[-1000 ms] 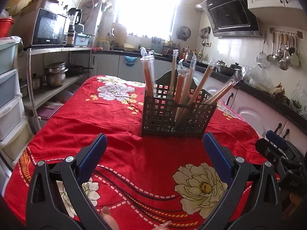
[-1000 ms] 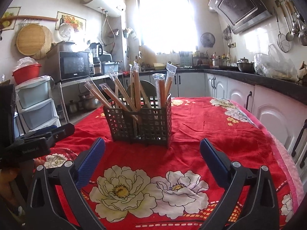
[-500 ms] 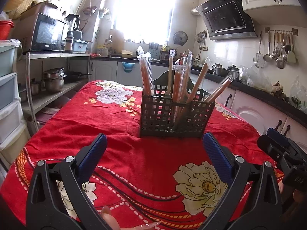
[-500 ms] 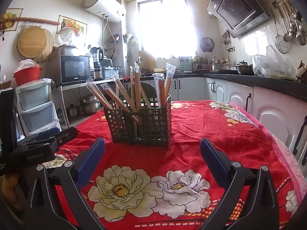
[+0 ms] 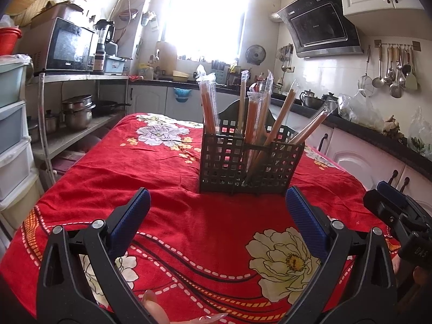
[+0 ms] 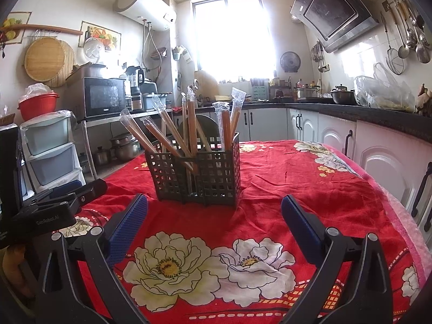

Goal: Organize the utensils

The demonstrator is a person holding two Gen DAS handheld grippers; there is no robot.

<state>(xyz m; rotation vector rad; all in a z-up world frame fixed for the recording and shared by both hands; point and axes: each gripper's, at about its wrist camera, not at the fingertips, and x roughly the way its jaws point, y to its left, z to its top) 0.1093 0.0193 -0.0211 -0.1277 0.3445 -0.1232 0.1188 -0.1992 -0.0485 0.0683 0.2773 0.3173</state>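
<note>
Left tool (image 5: 217, 210): jaws spread wide, nothing held. Right tool (image 6: 214, 213): likewise spread and empty. Both hover low over the red cloth (image 5: 189, 216) on the worktop. Straight ahead of each, apart from the pads, stands the rack (image 5: 249, 162), holding wrapped chopsticks (image 5: 253, 118). Their long axes run near upright, several fanning toward the right side. Neither tool is clearly nearer; the rack lies centred between both. Judgement: a pick calls for a reach forward and a grip across a shaft.
</note>
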